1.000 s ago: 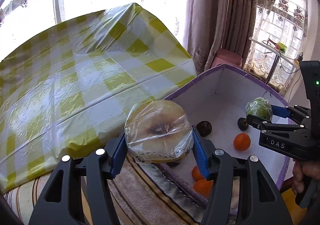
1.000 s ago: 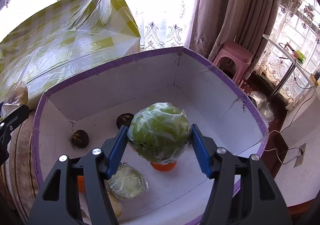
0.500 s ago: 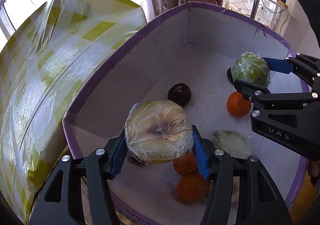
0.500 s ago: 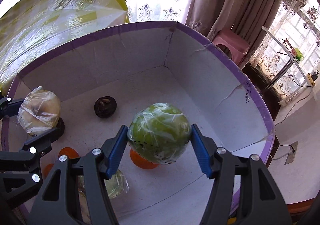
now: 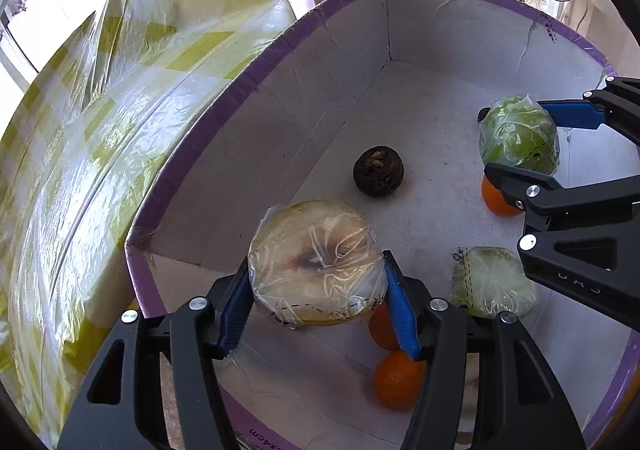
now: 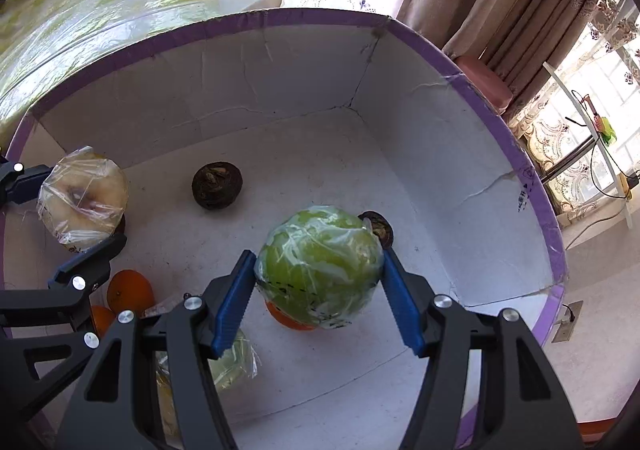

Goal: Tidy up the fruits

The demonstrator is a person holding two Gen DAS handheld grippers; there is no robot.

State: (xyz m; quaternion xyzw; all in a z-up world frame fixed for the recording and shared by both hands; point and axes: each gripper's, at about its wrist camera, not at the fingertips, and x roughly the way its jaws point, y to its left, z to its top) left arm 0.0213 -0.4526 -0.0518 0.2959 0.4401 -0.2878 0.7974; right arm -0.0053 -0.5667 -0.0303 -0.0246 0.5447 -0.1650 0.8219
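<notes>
My left gripper (image 5: 316, 290) is shut on a pale yellow half fruit wrapped in plastic film (image 5: 316, 262), held just inside the near left corner of the white box with a purple rim (image 5: 248, 90). My right gripper (image 6: 320, 286) is shut on a round green fruit in plastic film (image 6: 320, 262), held over the box floor. Under it lies an orange (image 6: 292, 320). Each gripper shows in the other view: the right gripper (image 5: 520, 138) at the right, the left gripper (image 6: 76, 202) at the left. A dark brown fruit (image 5: 378, 170) rests mid-floor.
On the box floor lie two oranges (image 5: 396, 378), a wrapped pale green half fruit (image 5: 492, 282) and a second dark fruit (image 6: 378, 228). A table under a yellow checked plastic cloth (image 5: 100, 110) stands left of the box. Curtains, a pink stool (image 6: 484, 82) and a side table stand beyond.
Both grippers have come down into the box with their fruits. The left one swung from over the checked cloth to inside the box's near left corner and rolled.
</notes>
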